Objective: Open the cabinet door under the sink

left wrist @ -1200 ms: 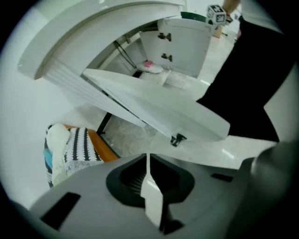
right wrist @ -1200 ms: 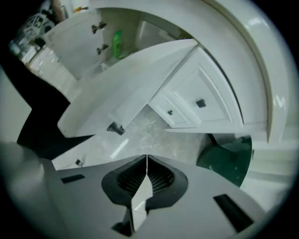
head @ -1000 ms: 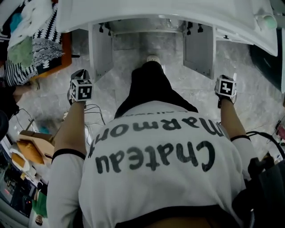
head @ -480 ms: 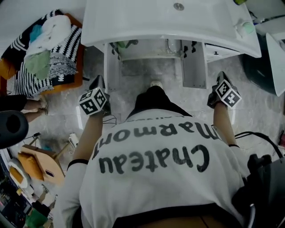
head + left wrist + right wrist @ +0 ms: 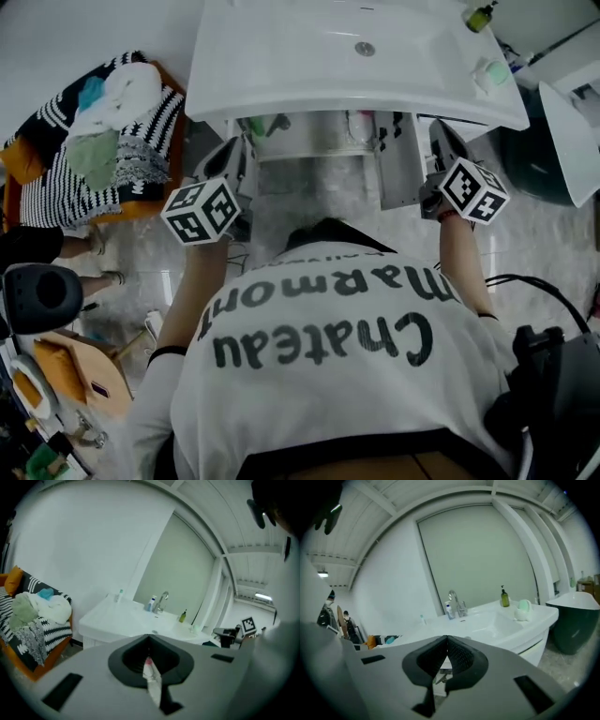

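**Both grippers shut and empty, cabinet leaf already swung out**

The left gripper (image 5: 149, 641) has its jaws pressed together on nothing. A pale sliver shows in the slit below the tips, and I cannot say what it is. The right gripper (image 5: 446, 641) is likewise closed, its ribbed pads meeting with nothing clamped between them. In the head view both are held up at either side of the person's white T-shirt (image 5: 319, 375), pointing toward the sink unit.

Just beyond the right gripper, the white flat-panel cabinet door (image 5: 397, 164) hangs under the right part of the basin. It is swung out toward the near side, edge-on to the opening. The left gripper stands in front of where a left-hand leaf would be, so I cannot tell how that one stands.

Between them the grey cabinet interior (image 5: 314, 141) lies exposed, with a pipe inside, so the opening looks essentially done.

By its look, the door should be a stiff, fairly light board that turns only about its hinged edge. Its smooth lacquer will probably be slippery for the pads. I see no handle. The free vertical edge, far from the hinges, is the place to pinch or hook it, and it should be pulled along its arc, not straight out.

Above sits the white ceramic wash basin (image 5: 309, 66) with its chrome tap (image 5: 453, 599). An orange basket (image 5: 141, 202) of striped cloths stands to the left and a dark green tub (image 5: 539, 150) to the right.
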Demonstrator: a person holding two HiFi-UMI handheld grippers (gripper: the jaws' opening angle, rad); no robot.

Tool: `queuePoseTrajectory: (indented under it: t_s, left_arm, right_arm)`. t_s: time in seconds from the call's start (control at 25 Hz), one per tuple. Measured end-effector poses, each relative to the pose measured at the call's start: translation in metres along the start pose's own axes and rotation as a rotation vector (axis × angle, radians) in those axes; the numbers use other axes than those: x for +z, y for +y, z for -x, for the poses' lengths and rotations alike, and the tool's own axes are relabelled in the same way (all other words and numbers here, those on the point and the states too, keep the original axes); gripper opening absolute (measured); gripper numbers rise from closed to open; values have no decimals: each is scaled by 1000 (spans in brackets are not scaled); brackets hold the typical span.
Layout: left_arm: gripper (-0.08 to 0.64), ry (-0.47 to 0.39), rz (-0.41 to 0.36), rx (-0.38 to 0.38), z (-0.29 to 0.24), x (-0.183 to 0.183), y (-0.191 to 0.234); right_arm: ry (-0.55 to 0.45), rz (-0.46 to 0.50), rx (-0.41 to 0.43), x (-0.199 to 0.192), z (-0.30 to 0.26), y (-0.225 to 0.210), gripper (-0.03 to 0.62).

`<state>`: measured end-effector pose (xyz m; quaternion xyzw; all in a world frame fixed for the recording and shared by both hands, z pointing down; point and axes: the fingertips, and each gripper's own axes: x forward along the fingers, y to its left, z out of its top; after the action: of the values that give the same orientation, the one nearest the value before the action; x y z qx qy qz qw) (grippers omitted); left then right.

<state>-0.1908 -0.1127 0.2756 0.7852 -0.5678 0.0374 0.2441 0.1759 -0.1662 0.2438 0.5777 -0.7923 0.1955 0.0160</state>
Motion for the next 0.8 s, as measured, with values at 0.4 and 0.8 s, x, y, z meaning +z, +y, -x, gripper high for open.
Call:
queuePoseTrajectory:
  t_s: [0.4, 0.8]
  left_arm:
    - [9, -122, -84, -91, 34, 46, -72]
    - [8, -117, -141, -157, 36, 27, -160]
  right_arm:
    - [-40, 214, 302, 51, 17, 96, 11]
    - [32, 222, 424, 24, 62, 105, 11]
